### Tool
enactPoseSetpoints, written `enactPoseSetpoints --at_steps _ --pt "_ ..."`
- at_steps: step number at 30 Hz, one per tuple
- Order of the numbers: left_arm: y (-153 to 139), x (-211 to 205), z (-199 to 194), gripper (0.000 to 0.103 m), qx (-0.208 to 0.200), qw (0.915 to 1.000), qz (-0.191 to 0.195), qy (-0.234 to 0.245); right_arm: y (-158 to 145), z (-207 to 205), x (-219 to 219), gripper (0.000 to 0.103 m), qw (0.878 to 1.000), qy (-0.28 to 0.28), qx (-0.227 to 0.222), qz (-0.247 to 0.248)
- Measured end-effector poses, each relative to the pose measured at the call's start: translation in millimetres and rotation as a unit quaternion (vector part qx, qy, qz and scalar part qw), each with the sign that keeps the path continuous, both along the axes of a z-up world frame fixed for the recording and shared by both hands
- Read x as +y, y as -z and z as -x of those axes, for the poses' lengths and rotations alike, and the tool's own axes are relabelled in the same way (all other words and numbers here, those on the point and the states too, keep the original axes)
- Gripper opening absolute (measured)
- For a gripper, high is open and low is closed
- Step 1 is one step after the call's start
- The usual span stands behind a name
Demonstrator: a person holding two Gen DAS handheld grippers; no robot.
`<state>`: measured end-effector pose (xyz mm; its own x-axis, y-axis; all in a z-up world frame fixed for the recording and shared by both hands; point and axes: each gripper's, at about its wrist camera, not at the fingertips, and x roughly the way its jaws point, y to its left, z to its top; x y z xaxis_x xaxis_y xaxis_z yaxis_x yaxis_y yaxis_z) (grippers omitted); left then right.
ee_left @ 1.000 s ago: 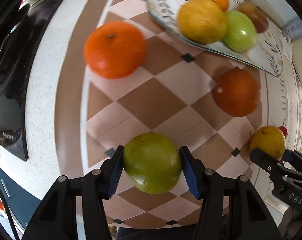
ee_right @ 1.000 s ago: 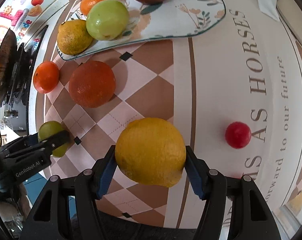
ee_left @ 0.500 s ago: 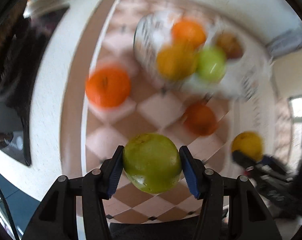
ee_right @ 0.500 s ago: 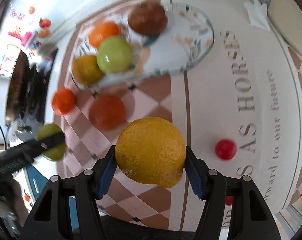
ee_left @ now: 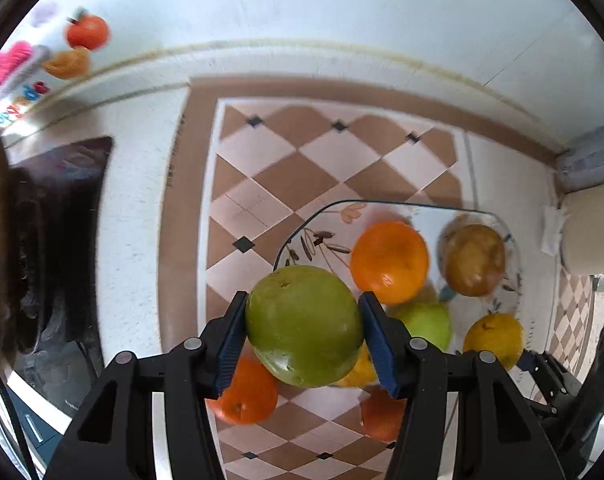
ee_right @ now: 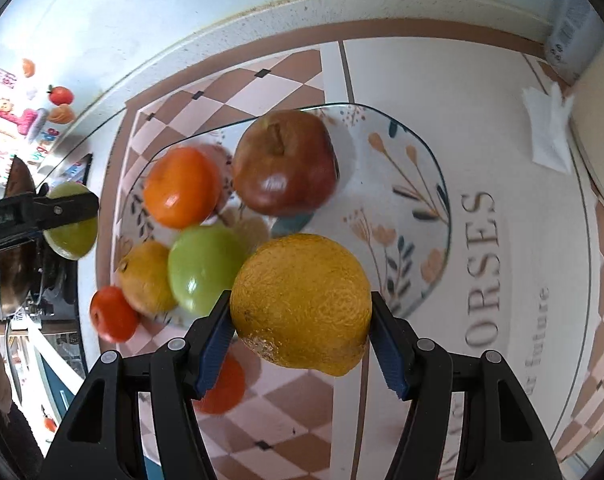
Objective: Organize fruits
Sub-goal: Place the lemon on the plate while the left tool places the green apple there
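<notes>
A: What carries it all?
B: A desk (ee_right: 442, 92) under a cloth of brown and pink checks with grey lettering; on it sits a glass plate (ee_right: 414, 168) painted with leaves and flowers.

A: What lies on the plate?
B: A red-brown apple (ee_right: 285, 162) toward the back; an orange (ee_right: 179, 187) just left of it; a green apple (ee_right: 201, 268) in front of those; a yellow fruit (ee_right: 143, 276) at the plate's near left edge, touching the green apple.

A: And off the plate?
B: Two oranges on the checks; one (ee_left: 245, 394) shows below the left gripper's fingers, the other (ee_left: 382, 414) lies just beside it to the right; both are partly hidden.

A: The grippers?
B: The left gripper (ee_left: 304, 340) clamps a green apple (ee_left: 304, 326) between its blue pads, held in the air above the plate's near left edge; the right gripper (ee_right: 302, 332) grips a lemon (ee_right: 302, 304) the same way, hanging over the plate's near side, the bare flowered part of the plate beyond it.
</notes>
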<state>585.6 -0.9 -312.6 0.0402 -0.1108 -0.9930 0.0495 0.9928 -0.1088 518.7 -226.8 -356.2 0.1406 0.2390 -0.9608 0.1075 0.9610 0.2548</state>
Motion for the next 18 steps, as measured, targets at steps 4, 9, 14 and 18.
enactPoseSetpoints --at_steps 4,9,14,18 --pt "24.3 -4.9 -13.6 0.053 0.036 0.9993 0.008 0.000 9.5 -14.1 3.6 0.066 1.000 0.000 0.010 0.000" --pt "40.0 -10.5 -19.2 0.053 0.050 0.9987 -0.005 0.007 20.3 -21.4 5.1 0.067 1.000 0.003 0.027 -0.009" --pt "46.9 -11.9 -19.2 0.053 0.055 0.9982 -0.017 0.012 27.1 -20.9 2.4 0.068 0.999 0.002 0.042 -0.007" --pt "46.4 -10.3 -23.7 0.057 0.048 0.9988 -0.007 0.000 19.2 -19.8 2.4 0.084 0.999 0.001 0.035 -0.010"
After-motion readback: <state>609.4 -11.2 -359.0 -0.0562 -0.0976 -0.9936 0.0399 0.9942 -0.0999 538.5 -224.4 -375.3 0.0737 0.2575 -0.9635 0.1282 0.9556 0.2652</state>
